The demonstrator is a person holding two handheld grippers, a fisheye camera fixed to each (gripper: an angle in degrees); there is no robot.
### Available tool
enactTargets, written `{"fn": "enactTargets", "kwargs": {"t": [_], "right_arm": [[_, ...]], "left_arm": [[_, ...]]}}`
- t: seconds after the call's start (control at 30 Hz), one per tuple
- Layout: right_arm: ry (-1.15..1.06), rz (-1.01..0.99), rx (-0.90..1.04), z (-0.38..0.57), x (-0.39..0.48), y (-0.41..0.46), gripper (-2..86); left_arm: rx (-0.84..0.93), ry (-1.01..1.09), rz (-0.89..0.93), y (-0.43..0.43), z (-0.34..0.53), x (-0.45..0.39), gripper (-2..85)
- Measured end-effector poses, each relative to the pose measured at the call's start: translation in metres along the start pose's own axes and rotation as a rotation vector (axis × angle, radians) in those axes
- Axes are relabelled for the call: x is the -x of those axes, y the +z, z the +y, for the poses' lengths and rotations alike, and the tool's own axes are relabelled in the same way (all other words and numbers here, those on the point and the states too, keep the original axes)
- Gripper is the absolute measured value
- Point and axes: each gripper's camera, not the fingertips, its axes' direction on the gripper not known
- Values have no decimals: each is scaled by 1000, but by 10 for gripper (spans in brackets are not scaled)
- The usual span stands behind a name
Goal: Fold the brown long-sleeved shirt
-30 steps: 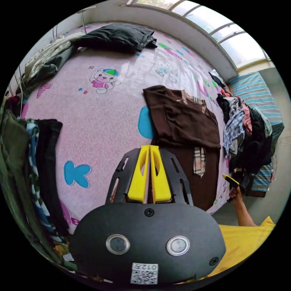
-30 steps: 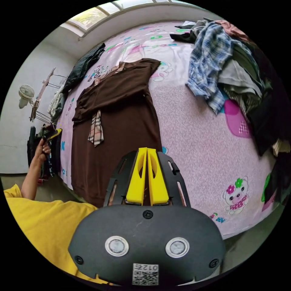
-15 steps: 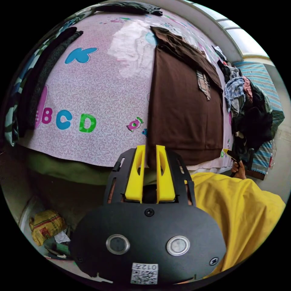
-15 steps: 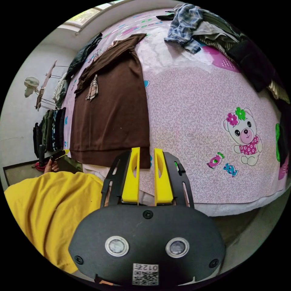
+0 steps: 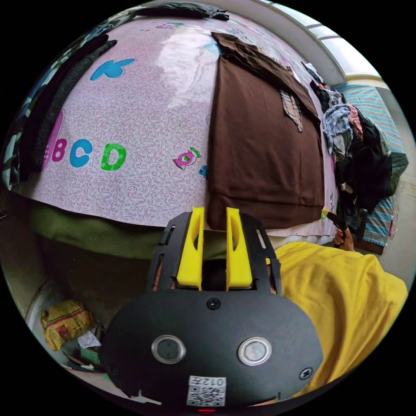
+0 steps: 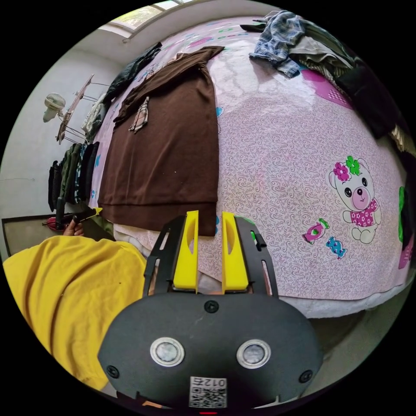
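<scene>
Both pairs of yellow jaws stand apart: the left gripper (image 5: 214,212) and right gripper (image 6: 210,216) each poised at a hem corner of the one brown long-sleeved shirt (image 6: 169,138), spread flat on the pink bedsheet (image 6: 294,173), clothes pile (image 6: 329,47) beyond.

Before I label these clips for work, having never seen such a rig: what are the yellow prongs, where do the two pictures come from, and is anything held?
A person holds hand tools, each with a camera. The yellow prongs are tongs. The left gripper view shows the left tongs, open at one hem corner of the brown shirt. The right gripper view shows the right tongs, open at the other corner. Nothing is held. The shirt lies flat on a pink bedsheet, beside a clothes pile.
</scene>
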Motion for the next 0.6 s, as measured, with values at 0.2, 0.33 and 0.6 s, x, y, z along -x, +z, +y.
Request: {"fn": "enactTargets", "kwargs": {"t": [0.2, 0.33, 0.6], "right_arm": [[1, 6, 2, 16, -12, 24, 71], [33, 17, 35, 24, -22, 47, 35], [181, -327, 15, 56, -99, 75, 8]], "left_arm": [[23, 19, -63, -1, 4, 4, 14], [55, 44, -37, -1, 5, 10, 7], [83, 7, 109, -23, 10, 57, 2]]}}
